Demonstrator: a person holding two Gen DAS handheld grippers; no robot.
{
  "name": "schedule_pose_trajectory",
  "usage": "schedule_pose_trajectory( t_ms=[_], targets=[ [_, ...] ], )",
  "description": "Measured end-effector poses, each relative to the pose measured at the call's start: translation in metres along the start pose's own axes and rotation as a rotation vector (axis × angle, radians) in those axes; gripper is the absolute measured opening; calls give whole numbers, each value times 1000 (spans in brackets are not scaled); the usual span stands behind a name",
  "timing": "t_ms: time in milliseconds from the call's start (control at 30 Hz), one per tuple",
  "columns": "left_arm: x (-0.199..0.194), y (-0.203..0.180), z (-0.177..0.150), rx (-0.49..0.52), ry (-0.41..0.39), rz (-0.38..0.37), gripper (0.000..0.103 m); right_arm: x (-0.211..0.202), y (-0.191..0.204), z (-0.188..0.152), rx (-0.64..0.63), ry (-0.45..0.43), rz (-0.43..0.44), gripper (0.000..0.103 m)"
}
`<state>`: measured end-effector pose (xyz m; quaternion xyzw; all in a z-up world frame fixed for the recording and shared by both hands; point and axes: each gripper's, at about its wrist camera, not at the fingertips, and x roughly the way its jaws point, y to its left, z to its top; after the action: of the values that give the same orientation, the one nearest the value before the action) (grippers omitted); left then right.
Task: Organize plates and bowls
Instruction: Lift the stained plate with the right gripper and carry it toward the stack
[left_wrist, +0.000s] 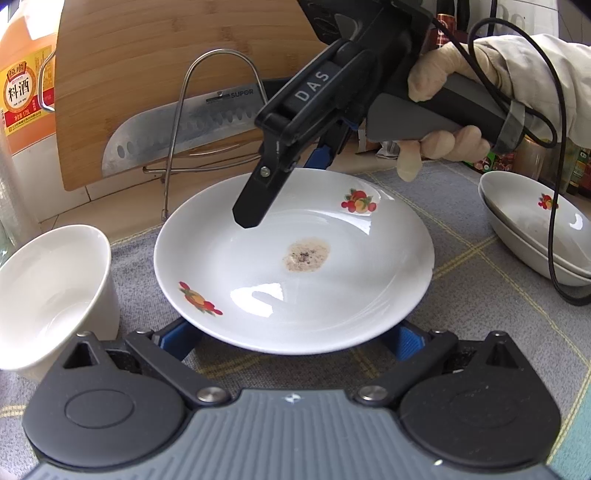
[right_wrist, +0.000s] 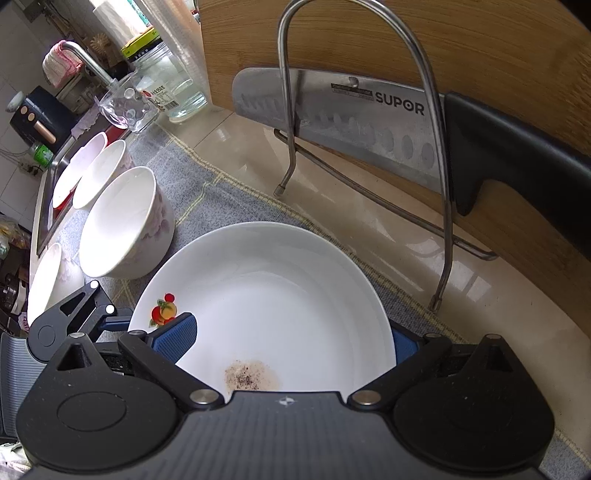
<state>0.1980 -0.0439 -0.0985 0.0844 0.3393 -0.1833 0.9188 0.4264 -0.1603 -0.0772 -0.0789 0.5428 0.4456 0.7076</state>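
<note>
The round white ceramic plate with fruit decals (left_wrist: 291, 262) sits on the grey checked cloth (left_wrist: 461, 229) covering the counter (right_wrist: 480, 314). A brown speckled residue patch (left_wrist: 306, 254) marks the plate's centre.

Left tool (left_wrist: 295, 339): fingers spread wide, blue pads to either side of the plate's near rim. The rim hides the fingertips, so contact cannot be confirmed; nothing is clamped.

Right tool (right_wrist: 291, 339): seen in the left wrist view reaching down over the plate's far rim, held by a gloved hand (left_wrist: 436, 122). In its own view one blue pad (right_wrist: 173, 339) lies over the plate's inner surface beside a fruit decal, while the other sits outside the opposite rim. The fingers straddle the rim with a wide gap, not closed on it.

Left of the plate stands a white ceramic bowl (left_wrist: 51, 291). The right wrist view shows it as one of a row of white floral-printed bowls (right_wrist: 99, 173) running toward the sink. Far right, in the left wrist view, are two stacked white shallow dishes with a fruit decal (left_wrist: 535, 225).

Behind the plate, a steel wire rack (right_wrist: 369, 110) holds a steel cleaver with a black handle (right_wrist: 351, 114) against an upright bamboo cutting board (left_wrist: 147, 74). An orange cooking-wine bottle (left_wrist: 26, 81) stands at far left.
</note>
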Motion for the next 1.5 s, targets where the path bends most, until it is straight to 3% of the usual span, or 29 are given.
schedule_pose_trajectory(
  t_ms=[633,1500],
  targets=[
    [-14,-9,-3,40,29,-1,101,-9,9,-11,25,-8,30,103],
    [-58,-43,1,82,46,-67,101,-52,42,-69,88,-42,33,103]
  ],
)
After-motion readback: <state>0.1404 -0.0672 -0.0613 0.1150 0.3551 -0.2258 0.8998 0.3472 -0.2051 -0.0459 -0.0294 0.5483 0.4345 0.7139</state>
